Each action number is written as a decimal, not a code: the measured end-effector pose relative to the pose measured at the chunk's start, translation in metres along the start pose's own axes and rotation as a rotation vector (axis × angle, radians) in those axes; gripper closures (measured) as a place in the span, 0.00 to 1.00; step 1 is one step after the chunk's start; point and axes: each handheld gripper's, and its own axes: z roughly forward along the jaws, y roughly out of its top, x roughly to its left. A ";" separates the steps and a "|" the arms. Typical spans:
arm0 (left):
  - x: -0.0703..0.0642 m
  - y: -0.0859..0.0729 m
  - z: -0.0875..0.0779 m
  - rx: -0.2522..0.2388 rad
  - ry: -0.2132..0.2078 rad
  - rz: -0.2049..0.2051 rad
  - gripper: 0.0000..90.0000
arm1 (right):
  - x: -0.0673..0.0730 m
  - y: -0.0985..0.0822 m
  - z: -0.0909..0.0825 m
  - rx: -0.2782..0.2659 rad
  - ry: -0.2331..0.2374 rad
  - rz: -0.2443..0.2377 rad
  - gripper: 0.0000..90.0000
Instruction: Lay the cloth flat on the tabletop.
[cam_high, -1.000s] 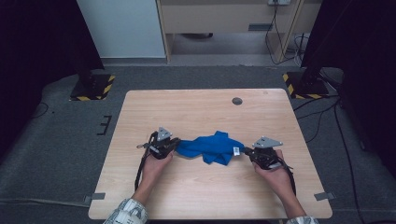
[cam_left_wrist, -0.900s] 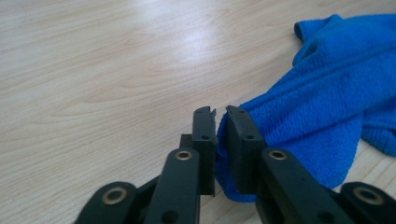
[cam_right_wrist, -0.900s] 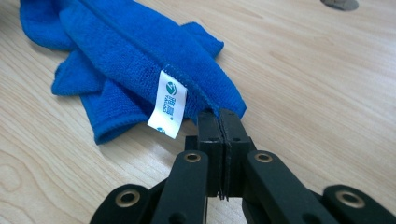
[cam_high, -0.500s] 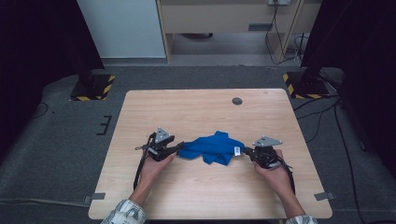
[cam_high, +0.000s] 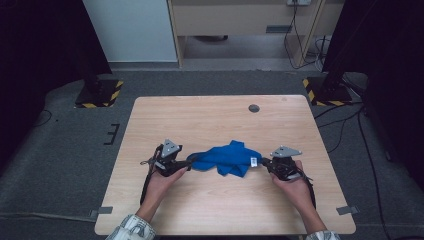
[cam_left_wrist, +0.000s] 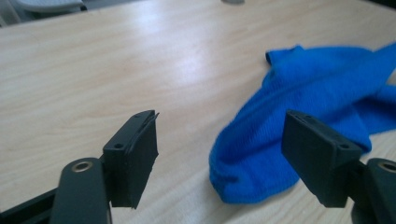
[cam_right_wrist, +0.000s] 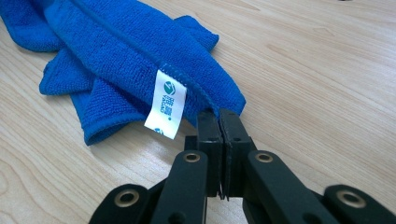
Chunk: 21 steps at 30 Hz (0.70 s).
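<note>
A crumpled blue cloth (cam_high: 225, 158) lies on the wooden table (cam_high: 200, 115) between the two hand-held grippers. My left gripper (cam_high: 187, 165) sits at the cloth's left end. In the left gripper view its jaws (cam_left_wrist: 224, 128) have just been opening and stand wide apart. The cloth's end (cam_left_wrist: 261, 158) rests on the table between them, nearer the right jaw, with neither pad pressing it. My right gripper (cam_high: 265, 162) is shut (cam_right_wrist: 219, 116) on the cloth's (cam_right_wrist: 116, 56) right corner, next to a white label (cam_right_wrist: 166, 105).
A round dark grommet (cam_high: 254, 108) sits in the table's far part. Yellow-black striped stand bases (cam_high: 100, 95) (cam_high: 325, 92) stand on the floor off both far corners. Bare wood stretches beyond the cloth and in front of it.
The left gripper's jaws have opened and let go of the cloth's left end, which now lies slack on the table. The right gripper has stayed shut and in place.
</note>
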 end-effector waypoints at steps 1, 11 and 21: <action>-0.002 -0.002 0.004 0.034 0.002 0.011 0.28 | 0.000 0.000 0.000 0.000 0.000 -0.003 0.98; 0.004 -0.010 0.019 0.130 0.024 0.006 0.50 | -0.001 0.002 -0.005 -0.015 -0.006 0.008 0.98; -0.005 0.001 0.023 0.104 -0.008 0.030 0.93 | 0.005 0.006 -0.015 -0.030 -0.016 -0.004 0.98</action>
